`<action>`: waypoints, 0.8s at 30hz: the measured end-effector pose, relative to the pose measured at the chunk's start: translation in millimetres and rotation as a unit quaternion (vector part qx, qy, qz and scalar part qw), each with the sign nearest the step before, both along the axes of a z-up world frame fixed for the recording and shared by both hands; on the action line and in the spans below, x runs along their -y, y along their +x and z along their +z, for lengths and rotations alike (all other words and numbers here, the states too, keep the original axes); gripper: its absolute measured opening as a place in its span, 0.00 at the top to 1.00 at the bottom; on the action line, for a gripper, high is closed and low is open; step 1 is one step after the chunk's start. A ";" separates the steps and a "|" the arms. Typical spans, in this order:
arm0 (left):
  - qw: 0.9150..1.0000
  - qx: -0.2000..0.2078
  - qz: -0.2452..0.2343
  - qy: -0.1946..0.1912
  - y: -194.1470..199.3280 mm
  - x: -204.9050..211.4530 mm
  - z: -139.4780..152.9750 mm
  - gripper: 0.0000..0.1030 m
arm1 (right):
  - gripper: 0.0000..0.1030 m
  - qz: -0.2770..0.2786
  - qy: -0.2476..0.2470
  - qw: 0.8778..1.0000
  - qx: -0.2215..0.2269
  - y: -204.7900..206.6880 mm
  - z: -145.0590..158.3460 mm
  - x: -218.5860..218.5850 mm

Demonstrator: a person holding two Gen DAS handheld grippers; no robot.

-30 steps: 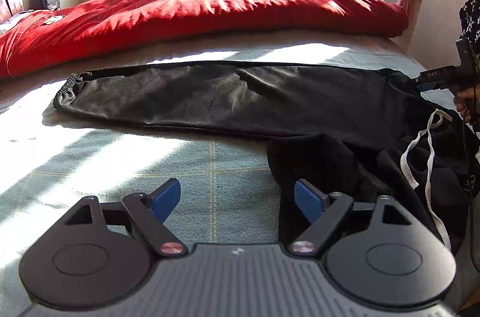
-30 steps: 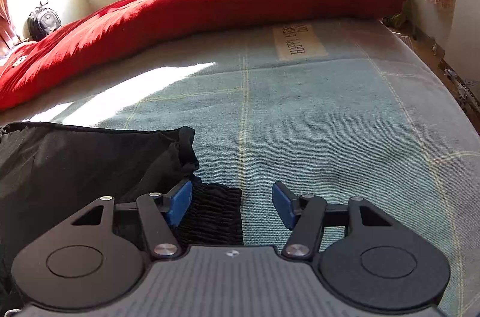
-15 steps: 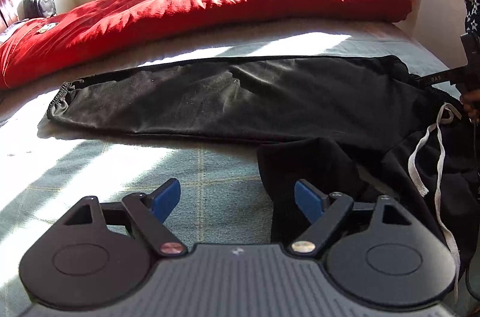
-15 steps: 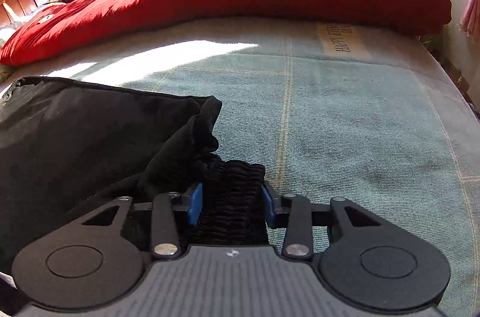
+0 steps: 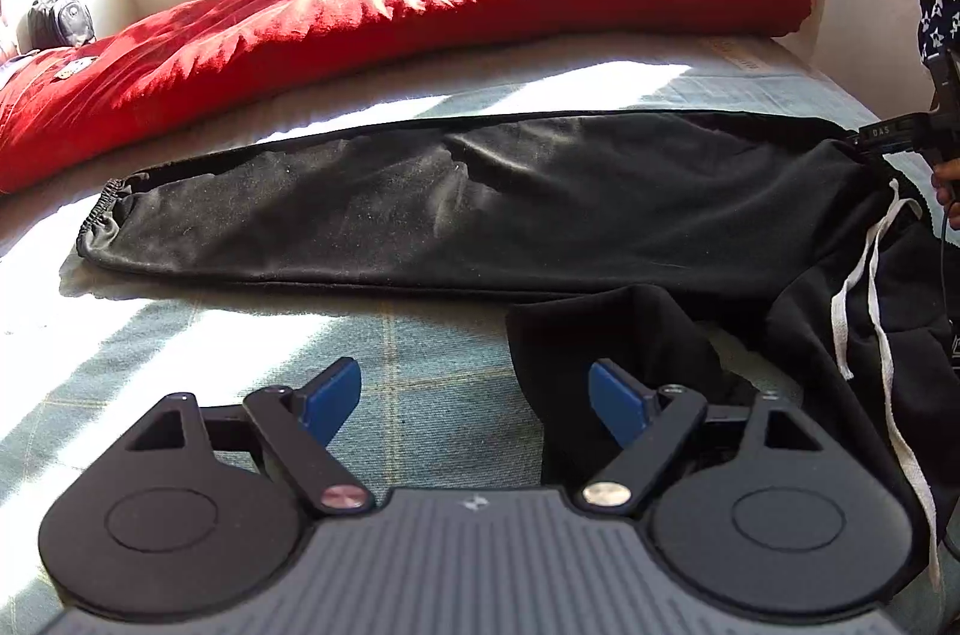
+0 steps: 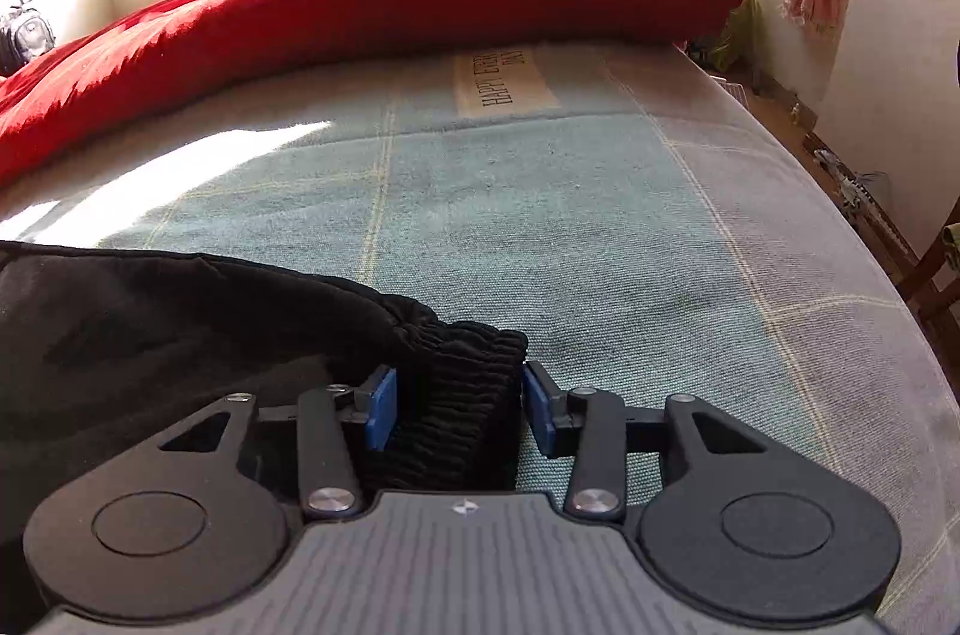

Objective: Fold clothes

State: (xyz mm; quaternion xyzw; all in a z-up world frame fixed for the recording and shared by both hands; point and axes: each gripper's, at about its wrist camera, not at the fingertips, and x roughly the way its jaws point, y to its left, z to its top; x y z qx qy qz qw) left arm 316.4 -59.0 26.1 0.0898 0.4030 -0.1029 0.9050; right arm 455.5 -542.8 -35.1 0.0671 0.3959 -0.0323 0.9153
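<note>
Black soft sweatpants (image 5: 480, 203) lie long across green checked bed (image 6: 600, 227), no fold yet. My left gripper (image 5: 474, 395) wide open, empty. My right gripper (image 6: 459, 413) opening, ribbed waistband (image 6: 456, 395) between pads.

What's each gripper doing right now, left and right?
Left gripper: open, holding nothing, above the black trousers.
Right gripper: jaws opening, ribbed waistband between them, left pad touching, right pad just clear.

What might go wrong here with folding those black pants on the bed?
1. The right hand-held gripper has the ribbed waistband between its opening jaws; it may slip free.
2. The left hand-held gripper stands open beside the crumpled pant leg and could miss it.
3. The white drawstring hangs loose and might snag.
</note>
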 end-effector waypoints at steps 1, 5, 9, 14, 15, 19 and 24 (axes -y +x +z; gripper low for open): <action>1.000 0.000 0.001 0.000 -0.2 -1.6 0.4 0.19 | 0.52 -0.003 -0.001 1.000 0.011 -3.9 5.8 -3.0; 1.000 -0.002 0.009 0.001 2.4 -6.0 -1.6 0.19 | 0.43 0.027 0.002 0.998 0.059 -19.9 42.1 -24.5; 1.000 -0.005 0.000 -0.002 4.1 -4.6 -6.3 0.19 | 0.34 0.117 0.069 0.990 0.040 -18.4 52.3 -57.0; 1.000 -0.008 -0.007 -0.005 0.1 -8.4 -10.4 0.19 | 0.34 0.118 0.065 0.990 -0.051 14.7 7.3 -78.1; 1.000 -0.010 -0.004 -0.007 -0.2 -11.3 -11.2 0.19 | 0.34 0.110 0.062 0.990 -0.063 21.8 -2.4 -77.5; 1.000 -0.012 0.016 -0.012 -2.0 -23.9 -12.9 0.19 | 0.34 0.088 0.092 0.991 -0.048 36.9 -9.6 -63.8; 0.999 -0.009 0.027 -0.028 -4.4 -34.0 -14.0 0.19 | 0.33 0.086 0.082 0.992 -0.041 26.0 12.5 -66.1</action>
